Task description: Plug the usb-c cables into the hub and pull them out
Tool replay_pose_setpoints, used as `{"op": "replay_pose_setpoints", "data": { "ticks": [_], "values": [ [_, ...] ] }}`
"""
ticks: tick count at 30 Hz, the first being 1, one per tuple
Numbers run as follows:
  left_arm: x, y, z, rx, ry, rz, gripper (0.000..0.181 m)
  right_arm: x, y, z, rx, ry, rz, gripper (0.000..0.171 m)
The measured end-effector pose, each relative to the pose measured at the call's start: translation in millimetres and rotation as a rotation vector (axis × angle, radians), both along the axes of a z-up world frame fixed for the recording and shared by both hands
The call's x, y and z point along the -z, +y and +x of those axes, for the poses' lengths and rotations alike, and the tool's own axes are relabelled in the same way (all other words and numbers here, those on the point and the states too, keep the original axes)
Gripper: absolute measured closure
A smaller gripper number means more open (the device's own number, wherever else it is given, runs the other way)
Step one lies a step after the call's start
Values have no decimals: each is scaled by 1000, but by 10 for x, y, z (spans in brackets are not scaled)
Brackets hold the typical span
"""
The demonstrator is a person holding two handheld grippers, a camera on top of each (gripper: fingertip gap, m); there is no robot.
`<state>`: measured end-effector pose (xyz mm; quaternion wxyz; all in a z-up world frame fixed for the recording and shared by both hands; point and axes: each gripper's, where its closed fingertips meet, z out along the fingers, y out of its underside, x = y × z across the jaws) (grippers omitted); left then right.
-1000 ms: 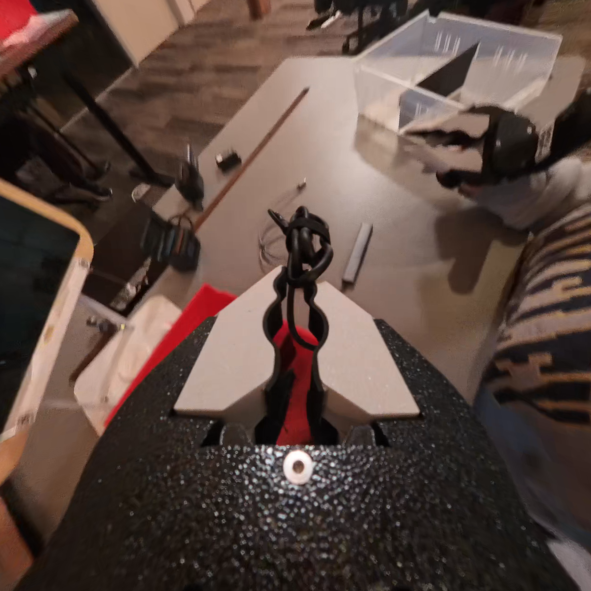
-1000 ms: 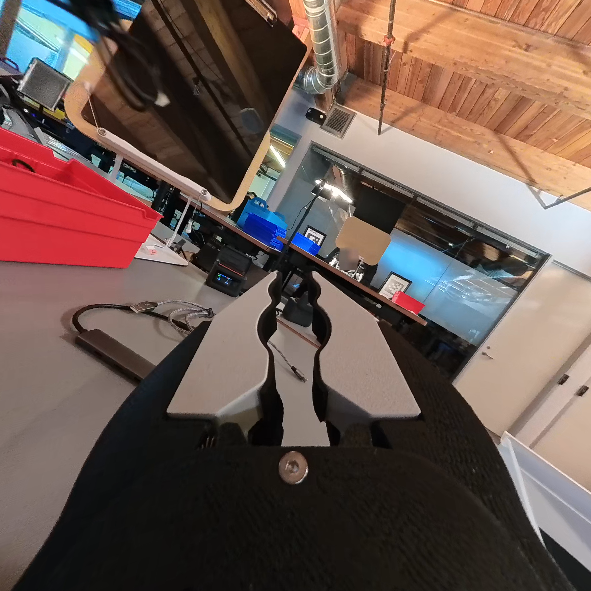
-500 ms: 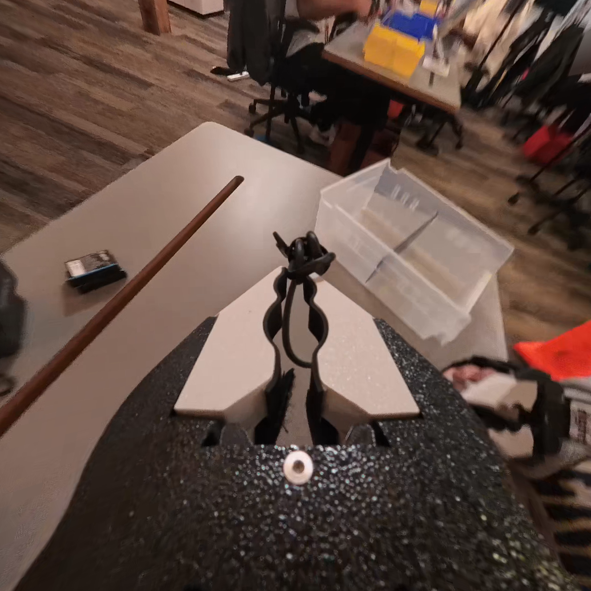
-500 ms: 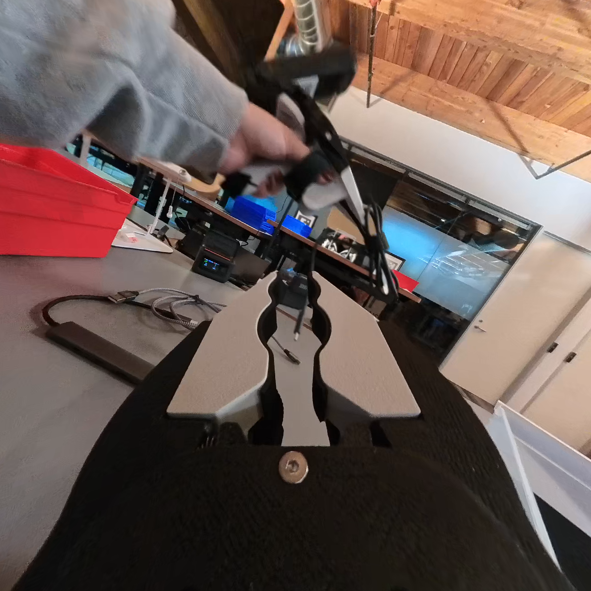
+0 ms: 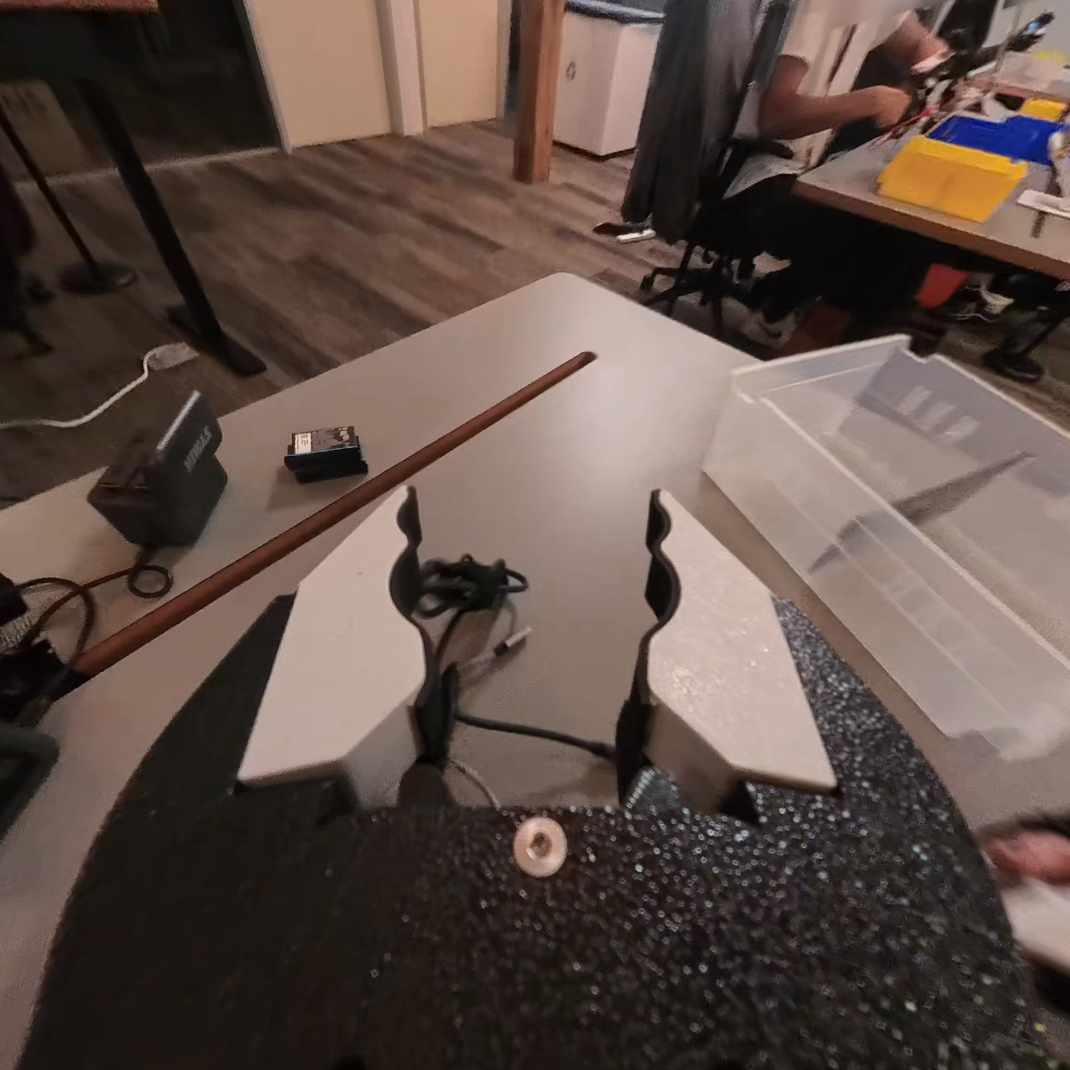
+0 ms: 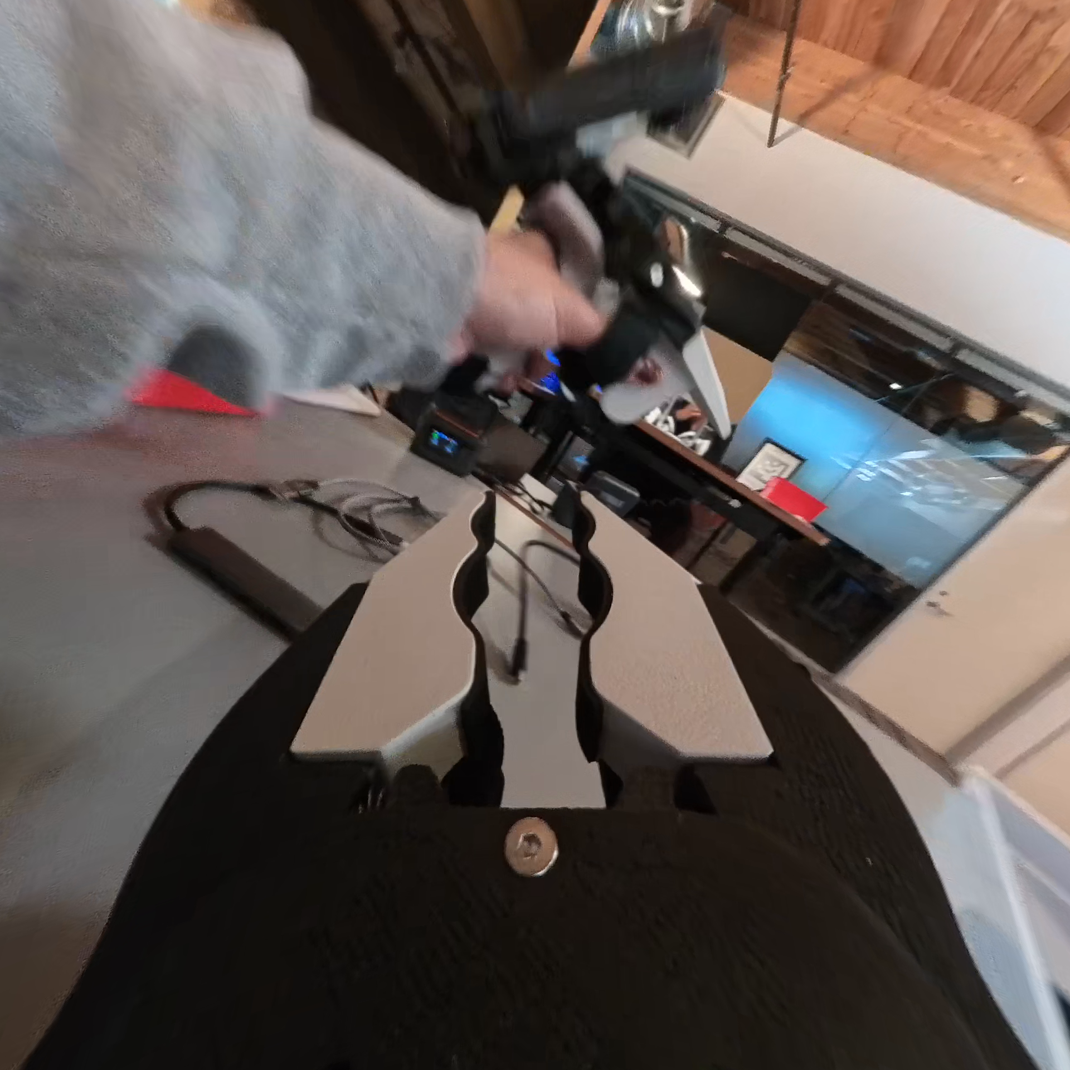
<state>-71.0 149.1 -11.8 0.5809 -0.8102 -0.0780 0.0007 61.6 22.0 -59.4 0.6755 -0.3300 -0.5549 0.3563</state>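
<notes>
One black usb-c cable lies bundled on the desk — silver plug free — beneath the spread left gripper; the right gripper is slightly parted, empty.

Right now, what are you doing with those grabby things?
A person holds a gripper in each hand over a grey table. The left gripper is open above a bundled black cable lying on the table. The right gripper is open and empty. The hub lies nearby; whether anything is plugged in is unclear.
</notes>
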Motion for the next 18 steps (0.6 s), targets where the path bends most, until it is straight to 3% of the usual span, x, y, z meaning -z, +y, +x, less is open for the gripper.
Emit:
{"op": "replay_pose_setpoints", "data": {
  "ticks": [3,8,10,13,16,18],
  "values": [
    [-167,-565,284,13,71,20,109,116,-124,-68,-5,-69,196,146],
    [-139,-1564,586,-14,199,23,120,602,-599,-236,-405,-485,45,133],
    [-103,-1869,702,3,223,26,125,783,-648,-330,-474,-683,25,127],
    [-66,-2212,816,-9,221,40,126,1043,-692,-473,-560,-947,50,118],
    [-39,-2453,902,-18,234,58,128,1281,-694,-510,-612,-1188,117,119],
    [-22,-2565,922,-34,248,67,129,1299,-721,-542,-649,-1253,119,125]
  ]
}}
